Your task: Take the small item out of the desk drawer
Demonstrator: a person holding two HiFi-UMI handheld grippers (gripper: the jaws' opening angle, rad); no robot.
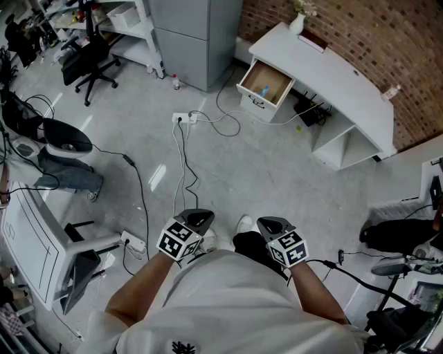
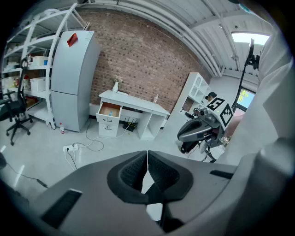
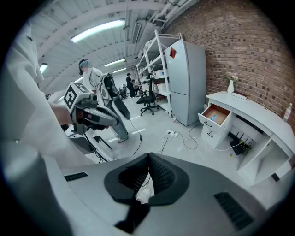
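A white desk point(image 1: 325, 62) stands against the brick wall, several steps ahead. Its top drawer point(image 1: 266, 81) is pulled open, and a small blue item point(image 1: 264, 90) lies inside. The same open drawer point(image 2: 110, 110) appears far off in the left gripper view, and the drawer point(image 3: 216, 114) also in the right gripper view. My left gripper point(image 1: 196, 220) and right gripper point(image 1: 274, 225) are held close to my body, far from the desk. Both have their jaws together with nothing between them. The left gripper point(image 2: 147, 159) and the right gripper point(image 3: 148, 162) point roughly toward the desk.
A power strip point(image 1: 184, 118) and loose cables point(image 1: 183, 166) cross the floor between me and the desk. A tall grey cabinet point(image 1: 197, 38) stands left of the desk. An office chair point(image 1: 90, 59), shelving point(image 1: 135, 21) and equipment point(image 1: 41, 235) line the left side.
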